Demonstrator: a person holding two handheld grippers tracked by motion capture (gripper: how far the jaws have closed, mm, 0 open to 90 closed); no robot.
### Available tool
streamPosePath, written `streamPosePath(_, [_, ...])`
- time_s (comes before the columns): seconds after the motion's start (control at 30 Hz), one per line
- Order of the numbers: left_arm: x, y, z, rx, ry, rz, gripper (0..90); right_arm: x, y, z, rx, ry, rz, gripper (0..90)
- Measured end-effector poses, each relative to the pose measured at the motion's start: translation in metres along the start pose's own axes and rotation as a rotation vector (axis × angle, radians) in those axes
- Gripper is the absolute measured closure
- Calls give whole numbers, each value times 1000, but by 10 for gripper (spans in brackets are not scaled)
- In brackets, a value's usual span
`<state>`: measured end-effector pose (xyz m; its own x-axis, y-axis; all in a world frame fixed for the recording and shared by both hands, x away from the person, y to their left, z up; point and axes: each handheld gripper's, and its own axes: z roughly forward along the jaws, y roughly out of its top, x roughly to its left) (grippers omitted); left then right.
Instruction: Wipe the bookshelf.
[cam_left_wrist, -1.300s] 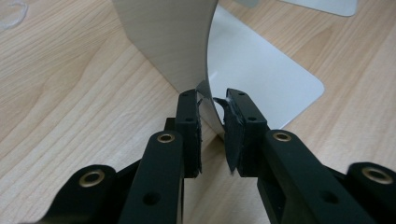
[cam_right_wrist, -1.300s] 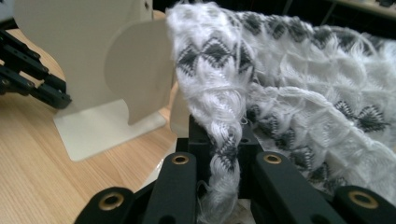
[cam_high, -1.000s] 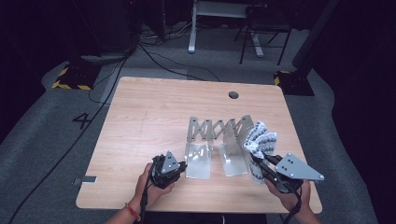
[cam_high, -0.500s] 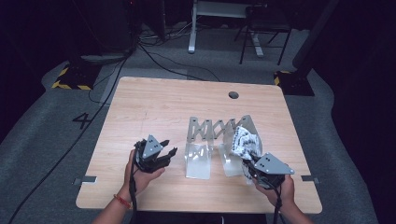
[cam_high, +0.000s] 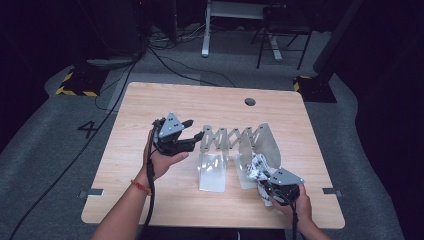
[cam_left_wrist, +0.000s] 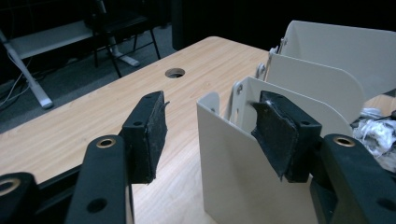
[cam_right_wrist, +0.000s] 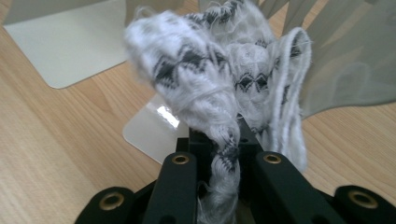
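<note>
So the right gripper (cam_high: 264, 184) is clamped tight on a bundled knit sock (cam_right_wrist: 219, 88), white and fuzzy with a black zigzag pattern. It's bunched up into a fat wad that bulges out past the pads, sitting low near the table's (cam_high: 165, 210) front right corner, right between the last two dividers of the expandable metal rack (cam_high: 235, 145). My guess is it's held low like that so it can be tucked into that slot. The left gripper (cam_high: 192, 134) hangs at the rack's left end with its jaws standing apart; they've just been opening, and the end plate (cam_left_wrist: 233, 163) sits between them untouched, probably let go after steadying the rack
</note>
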<state>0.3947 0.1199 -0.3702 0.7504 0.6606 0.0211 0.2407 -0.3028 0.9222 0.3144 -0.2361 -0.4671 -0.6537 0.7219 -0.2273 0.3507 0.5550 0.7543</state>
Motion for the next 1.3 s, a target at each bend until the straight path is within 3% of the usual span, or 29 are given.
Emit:
streamPosePath(0.07, [2,4,12,40,-5,13,435,-2,-1,0,-1,4,8,835])
streamPosePath(0.13, [5,6,17,43,-21,20,449,-2,-1,-1,-4,0,8,835])
streamPosePath(0.23, [13,9,29,62,-5,24,493,-4,-2,-2,4,-1,9,835])
streamPosePath(0.33, [20,12,37,79,-26,9,532,-9,0,-3,10,-24,-13,835])
streamPosePath(0.37, [22,13,39,84,-59,10,566,-13,0,-5,2,-20,-2,835])
streamPosePath(0.47, [23,17,47,130,-104,37,615,-24,-3,-11,-9,-33,38,835])
streamPosePath(0.53, [18,19,52,174,-97,84,692,-28,-5,-12,-10,-42,47,836])
streamPosePath(0.57, [14,18,55,184,-97,88,732,-29,-5,-13,-14,-44,53,836])
streamPosePath(0.73, [14,15,51,170,-94,35,756,-35,-3,-23,-61,-85,38,836])
streamPosePath(1.0, [-5,11,36,183,-101,48,766,-38,5,-39,-133,-99,45,836])
streamPosePath(1.3, [-17,-1,14,134,-95,27,781,-32,22,-53,-211,-129,4,836])
